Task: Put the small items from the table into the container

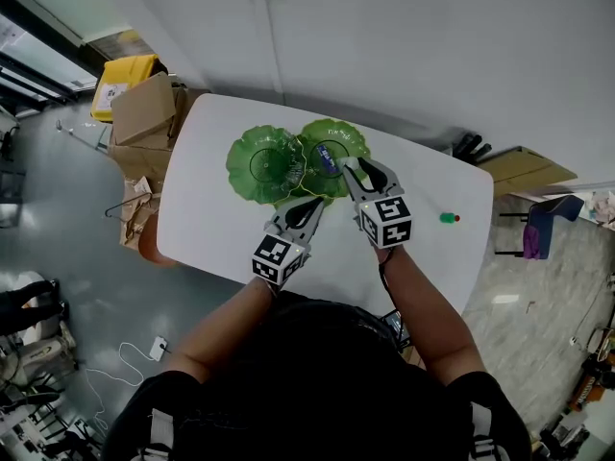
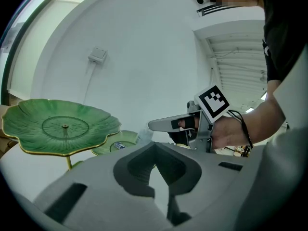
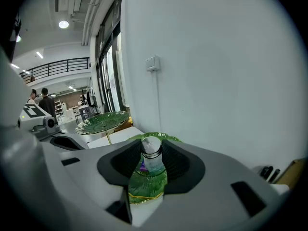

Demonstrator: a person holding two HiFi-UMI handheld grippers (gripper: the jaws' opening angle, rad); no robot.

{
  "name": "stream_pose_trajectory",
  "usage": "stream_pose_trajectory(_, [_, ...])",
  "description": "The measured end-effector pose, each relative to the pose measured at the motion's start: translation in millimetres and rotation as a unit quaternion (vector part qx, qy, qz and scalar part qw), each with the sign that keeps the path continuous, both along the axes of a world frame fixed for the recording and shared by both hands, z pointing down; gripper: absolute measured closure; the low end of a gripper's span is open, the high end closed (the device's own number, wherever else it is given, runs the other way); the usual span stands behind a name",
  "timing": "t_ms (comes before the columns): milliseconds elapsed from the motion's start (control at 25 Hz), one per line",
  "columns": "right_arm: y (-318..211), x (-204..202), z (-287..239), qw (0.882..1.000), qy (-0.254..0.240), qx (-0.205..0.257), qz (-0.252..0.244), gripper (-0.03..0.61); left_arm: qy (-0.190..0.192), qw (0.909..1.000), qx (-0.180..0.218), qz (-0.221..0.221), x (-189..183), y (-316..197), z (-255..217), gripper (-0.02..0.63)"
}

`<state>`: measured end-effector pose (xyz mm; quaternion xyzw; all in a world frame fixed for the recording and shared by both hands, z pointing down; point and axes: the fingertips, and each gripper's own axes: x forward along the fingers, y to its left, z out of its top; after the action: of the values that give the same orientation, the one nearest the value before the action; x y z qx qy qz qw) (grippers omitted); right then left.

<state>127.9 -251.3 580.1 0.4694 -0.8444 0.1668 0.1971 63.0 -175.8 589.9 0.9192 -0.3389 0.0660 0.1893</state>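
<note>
A green lotus-leaf stand on the white table [image 1: 211, 229] carries a large upper dish [image 1: 264, 164] and a smaller lower dish [image 1: 338, 139]. A blue-labelled small item [image 1: 327, 156] lies in the lower dish. My right gripper [image 1: 354, 169] hovers over that dish, shut on a small clear bottle [image 3: 153, 159] that stands upright between its jaws. My left gripper [image 1: 312, 204] sits at the near edge of the dishes; its jaws look closed with nothing in them. A small green and red item [image 1: 448, 218] lies alone on the table at the right.
The white wall [image 1: 404, 36] runs close behind the table. Cardboard boxes [image 1: 144, 111] and a yellow bin [image 1: 123, 77] stand off the table's left end. A blue chair [image 1: 544, 227] is at the right. People stand far off in the right gripper view.
</note>
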Motion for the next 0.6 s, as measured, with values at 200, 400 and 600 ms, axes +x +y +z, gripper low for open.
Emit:
stream_pose_trajectory(200, [-8.6,-2.3,9.1,1.0,0.007,-0.01,0.004,0.436,-0.001,1.0,-0.002,0.002,-3.7,-3.6,6.1,0.606])
stream_pose_trajectory(400, [-16.0,-5.0,17.1,1.0,0.01,-0.019,0.005,0.436,0.0,1.0,-0.006,0.005,-5.1,-5.8,13.1,0.606])
stream_pose_trajectory(600, [-18.5,-8.2,23.9,1.0,0.013,-0.025,0.005,0.436,0.005,0.9999,-0.012,0.007,-5.2,-5.0,16.7,0.606])
